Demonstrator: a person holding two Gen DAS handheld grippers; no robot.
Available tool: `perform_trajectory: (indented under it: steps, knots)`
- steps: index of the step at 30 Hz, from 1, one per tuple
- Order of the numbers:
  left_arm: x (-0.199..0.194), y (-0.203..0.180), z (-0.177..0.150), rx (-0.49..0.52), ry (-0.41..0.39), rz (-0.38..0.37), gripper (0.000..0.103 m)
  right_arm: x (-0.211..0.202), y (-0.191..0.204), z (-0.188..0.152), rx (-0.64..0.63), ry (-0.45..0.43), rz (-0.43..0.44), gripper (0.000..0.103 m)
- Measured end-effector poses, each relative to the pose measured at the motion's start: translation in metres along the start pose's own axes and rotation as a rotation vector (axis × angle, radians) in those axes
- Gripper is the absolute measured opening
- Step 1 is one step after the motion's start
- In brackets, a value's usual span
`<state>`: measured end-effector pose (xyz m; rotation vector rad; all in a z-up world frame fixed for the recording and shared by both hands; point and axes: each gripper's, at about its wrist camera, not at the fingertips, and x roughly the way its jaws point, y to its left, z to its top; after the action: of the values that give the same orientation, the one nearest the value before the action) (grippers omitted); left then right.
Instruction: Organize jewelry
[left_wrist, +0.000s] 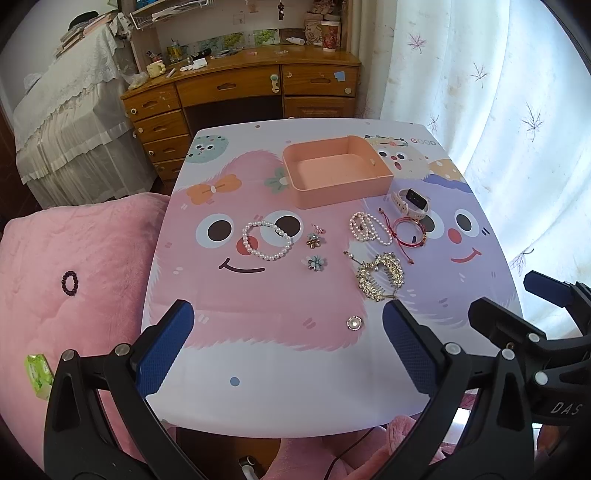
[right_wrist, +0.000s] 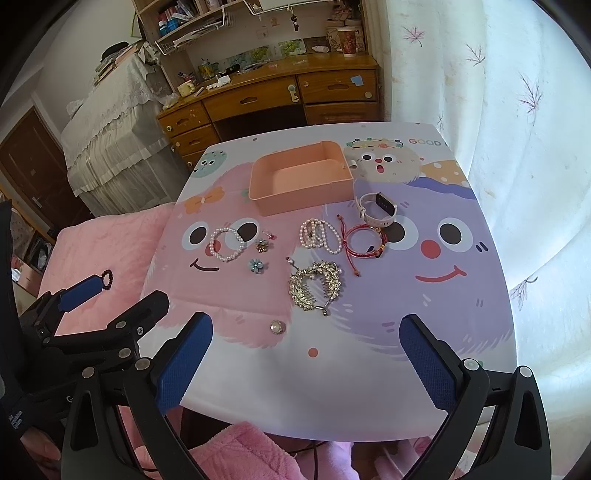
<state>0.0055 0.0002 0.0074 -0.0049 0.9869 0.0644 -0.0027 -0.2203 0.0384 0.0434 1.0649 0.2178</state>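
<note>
Both grippers hang over the near edge of the bench (left_wrist: 258, 387), empty. The left gripper (left_wrist: 288, 347) fills the bottom of the left wrist view with its blue-padded fingers spread wide, nothing between them. The right gripper (right_wrist: 306, 363) sits the same way at the bottom of the right wrist view, fully spread and holding nothing.

The bench carries a cartoon-monster cover in pink and purple. In the left wrist view, an empty pink box (left_wrist: 336, 171) stands at upper centre, open at the top. Just to its lower right lies a white smartwatch (left_wrist: 410, 203). Below that, a red cord bracelet (left_wrist: 406, 230) lies touching a bunched pearl necklace (left_wrist: 369, 229) on its left. At centre left, a pearl bracelet (left_wrist: 266, 240) lies as an open ring on the pink monster's face. Between it and the necklace are a small pink earring (left_wrist: 318, 229), a gold flower earring (left_wrist: 314, 242) and, lower, a teal flower earring (left_wrist: 316, 263), each apart from the others. A gold rhinestone hair comb (left_wrist: 380, 277) lies right of centre, near the left gripper's right-hand finger. A round pearl brooch (left_wrist: 355, 323) lies alone in the lower middle.

Off the bench, at the left of the frame, a dark beaded bracelet (left_wrist: 69, 283) rests on a pink blanket (left_wrist: 55, 314).
</note>
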Motion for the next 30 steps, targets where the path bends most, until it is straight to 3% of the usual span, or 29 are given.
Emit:
perform_trajectory:
  steps: [30]
  knots:
    - [0.0005,0.0005,0.0010,-0.002,0.000,-0.002,0.101,-0.0010,0.0026,0.0023,-0.003,-0.002,-0.006,0.103]
